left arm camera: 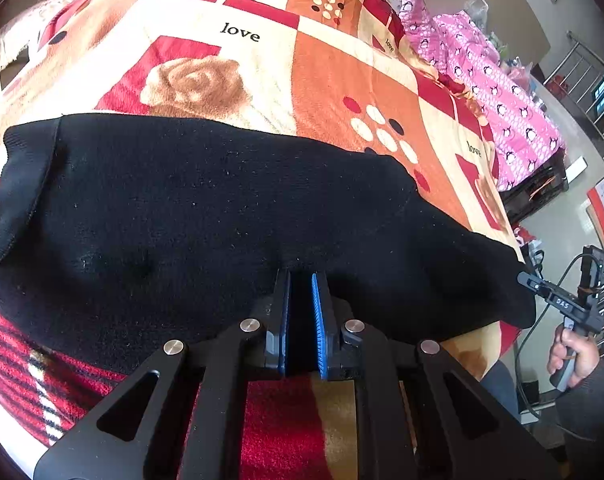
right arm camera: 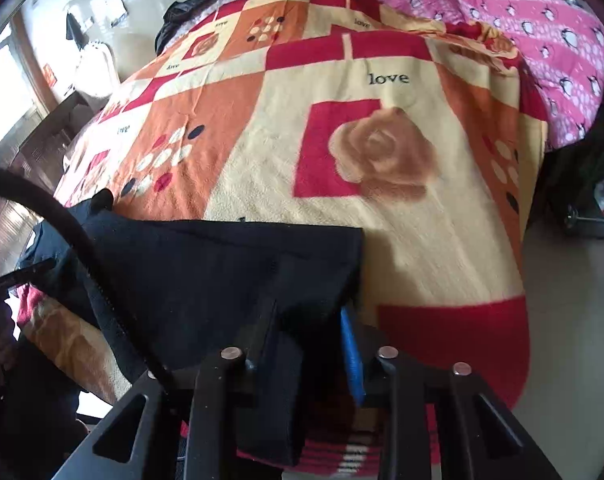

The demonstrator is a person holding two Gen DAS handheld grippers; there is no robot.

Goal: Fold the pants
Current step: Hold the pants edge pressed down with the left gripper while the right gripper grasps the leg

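Note:
Black pants (left arm camera: 205,208) lie spread across the near part of a bed covered by a patterned blanket (left arm camera: 322,76). My left gripper (left arm camera: 301,276) is shut on the near edge of the pants, the black cloth pinched between its blue pads. In the right wrist view the pants (right arm camera: 221,272) lie folded at the lower left. My right gripper (right arm camera: 308,312) is shut on their near right corner, and cloth drapes over its left finger. The right gripper with the hand holding it also shows at the right edge of the left wrist view (left arm camera: 570,304).
A pink penguin-print quilt (left arm camera: 498,92) lies along the far right side of the bed and shows in the right wrist view (right arm camera: 542,40) too. A black cable (right arm camera: 81,248) crosses the left of the right wrist view. Floor and railings lie beyond the bed's right edge.

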